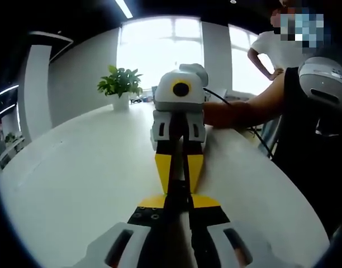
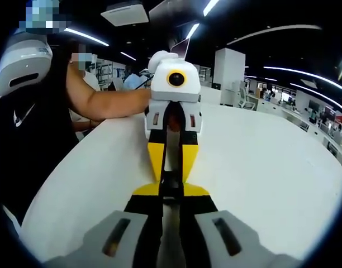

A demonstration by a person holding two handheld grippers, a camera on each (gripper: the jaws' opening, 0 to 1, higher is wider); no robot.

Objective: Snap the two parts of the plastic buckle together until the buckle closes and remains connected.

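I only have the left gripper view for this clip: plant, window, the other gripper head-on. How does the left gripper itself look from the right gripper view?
Observer: Head-on, the left gripper has its yellow fingers pinched on the dark buckle, tip to tip with the right gripper.
Operator: Is the buckle snapped shut there?
Observer: Cannot tell; the jaws cover the joint. A grey strip runs back between the left gripper's fingers.
Operator: And behind it?
Observer: A white pillar beyond the white table, under ceiling light strips.
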